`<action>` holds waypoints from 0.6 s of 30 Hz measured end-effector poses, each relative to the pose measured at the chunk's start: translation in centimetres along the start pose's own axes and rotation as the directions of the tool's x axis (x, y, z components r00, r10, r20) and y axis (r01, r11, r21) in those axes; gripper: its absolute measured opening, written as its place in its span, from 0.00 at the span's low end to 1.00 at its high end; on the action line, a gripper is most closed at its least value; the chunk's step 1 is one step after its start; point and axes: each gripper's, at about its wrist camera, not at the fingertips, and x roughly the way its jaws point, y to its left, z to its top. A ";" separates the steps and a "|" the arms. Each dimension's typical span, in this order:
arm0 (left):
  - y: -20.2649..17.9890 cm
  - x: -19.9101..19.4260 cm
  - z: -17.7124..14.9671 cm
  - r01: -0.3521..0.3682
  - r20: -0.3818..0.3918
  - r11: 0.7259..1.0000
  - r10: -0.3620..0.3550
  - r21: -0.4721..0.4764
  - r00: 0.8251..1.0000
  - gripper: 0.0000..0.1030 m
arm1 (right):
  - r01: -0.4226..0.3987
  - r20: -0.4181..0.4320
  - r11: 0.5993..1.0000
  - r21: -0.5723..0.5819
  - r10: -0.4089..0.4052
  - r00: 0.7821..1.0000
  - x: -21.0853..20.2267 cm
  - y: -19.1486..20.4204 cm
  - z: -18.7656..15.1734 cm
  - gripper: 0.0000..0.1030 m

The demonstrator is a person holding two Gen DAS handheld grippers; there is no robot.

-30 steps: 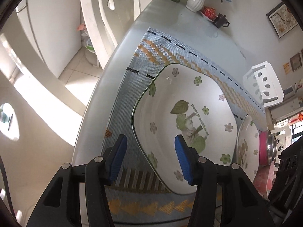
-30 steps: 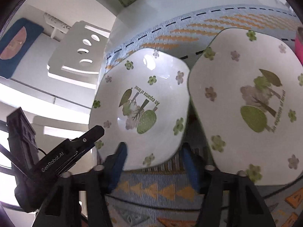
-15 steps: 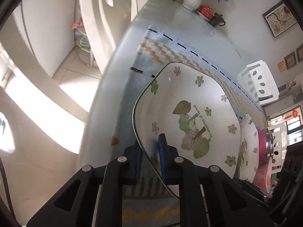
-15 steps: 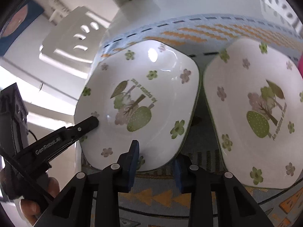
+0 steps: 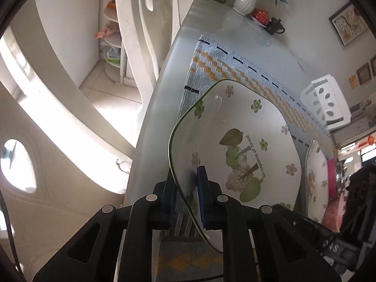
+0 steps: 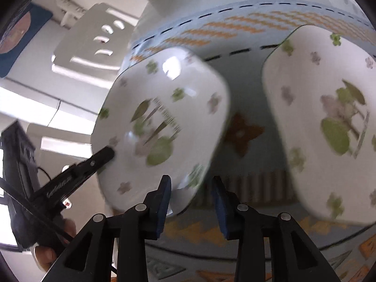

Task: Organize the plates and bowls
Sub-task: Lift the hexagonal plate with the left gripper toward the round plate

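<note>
Left wrist: gripper (image 5: 186,195) clamping plate (image 5: 237,155).

I am looking into a home dining room. The glossy white counter (image 5: 164,108) carries a woven blue and orange runner (image 5: 237,61) with floral dinner plates (image 5: 246,155) on it. At its far end stand a white vase (image 5: 245,1) of blue flowers and a small dark teapot (image 5: 276,27). White moulded chairs (image 5: 145,23) with oval cut-outs ring it. Framed pictures (image 5: 349,24) hang on the pale wall, a corner shelf rack (image 5: 112,42) stands on the tiled floor, and a doorway with red decorations (image 5: 370,139) opens at the right.
</note>
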 end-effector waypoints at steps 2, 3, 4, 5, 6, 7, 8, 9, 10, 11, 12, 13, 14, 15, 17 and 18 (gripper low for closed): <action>0.4 0.3 0.2 0.024 -0.005 0.999 -0.025 -0.022 1.000 0.14 | -0.021 0.008 1.000 0.000 0.021 1.000 0.2 0.0 0.4 0.33; 0.4 0.3 0.2 0.026 -0.002 0.999 -0.026 -0.022 1.000 0.14 | -0.020 0.015 1.000 -0.015 0.020 1.000 0.5 0.4 0.7 0.33; 0.3 0.4 0.3 0.021 0.001 1.000 -0.021 -0.016 1.000 0.13 | -0.016 0.025 0.999 -0.044 0.017 1.000 0.6 0.9 0.9 0.33; 0.1 0.3 0.2 0.013 0.005 1.000 -0.013 -0.004 1.000 0.13 | 0.001 0.034 0.998 -0.065 0.001 0.999 0.7 1.5 0.9 0.32; 0.0 0.2 0.2 0.006 0.009 1.000 -0.006 0.007 1.000 0.13 | 0.028 0.044 0.996 -0.087 -0.024 0.999 0.9 1.9 0.9 0.32; -0.2 0.1 0.1 0.001 0.016 1.000 -0.001 0.020 1.000 0.13 | 0.047 0.056 0.993 -0.111 -0.041 0.998 0.8 2.2 0.6 0.32; -0.4 -0.3 -0.1 0.006 0.025 0.999 -0.007 0.032 1.000 0.13 | 0.057 0.063 0.989 -0.135 -0.049 0.997 0.8 2.4 0.4 0.30; -0.5 -0.7 -0.2 0.022 0.036 0.999 -0.023 0.036 0.999 0.13 | 0.060 0.061 0.986 -0.158 -0.051 0.997 0.7 2.6 0.2 0.29; -0.7 -1.2 -0.3 0.032 0.045 0.999 -0.034 0.039 0.998 0.13 | 0.055 0.058 0.983 -0.175 -0.045 0.997 0.6 2.5 -0.1 0.27; -0.9 -1.6 -0.4 0.036 0.056 0.998 -0.038 0.045 0.998 0.13 | 0.040 0.065 0.981 -0.188 -0.029 0.997 0.2 2.5 -0.4 0.27; -1.3 -2.2 -0.5 0.029 0.067 0.998 -0.033 0.060 0.997 0.13 | 0.033 0.074 0.980 -0.198 -0.019 0.997 -0.3 2.6 -0.5 0.27; -1.6 -2.5 -0.6 0.019 0.072 0.997 -0.024 0.072 0.997 0.13 | 0.038 0.081 0.978 -0.207 -0.021 0.996 -0.7 2.6 -0.7 0.27; -2.1 -2.9 -0.9 -0.004 0.081 0.995 -0.004 0.097 0.997 0.13 | 0.039 0.073 0.978 -0.204 -0.025 0.997 -1.0 2.7 -0.8 0.27; -2.3 -3.1 -1.1 -0.013 0.084 0.994 0.004 0.110 0.996 0.14 | 0.022 0.066 0.981 -0.194 -0.009 0.998 -1.2 2.4 -0.8 0.27; -2.5 -3.6 -1.7 -0.017 0.082 0.993 0.007 0.119 0.997 0.14 | 0.014 0.065 0.980 -0.198 -0.001 0.998 -1.5 2.2 -1.2 0.27; -2.5 -3.8 -1.9 -0.014 0.082 0.993 0.004 0.118 0.997 0.14 | 0.016 0.066 0.979 -0.205 -0.003 0.998 -1.6 2.4 -1.5 0.27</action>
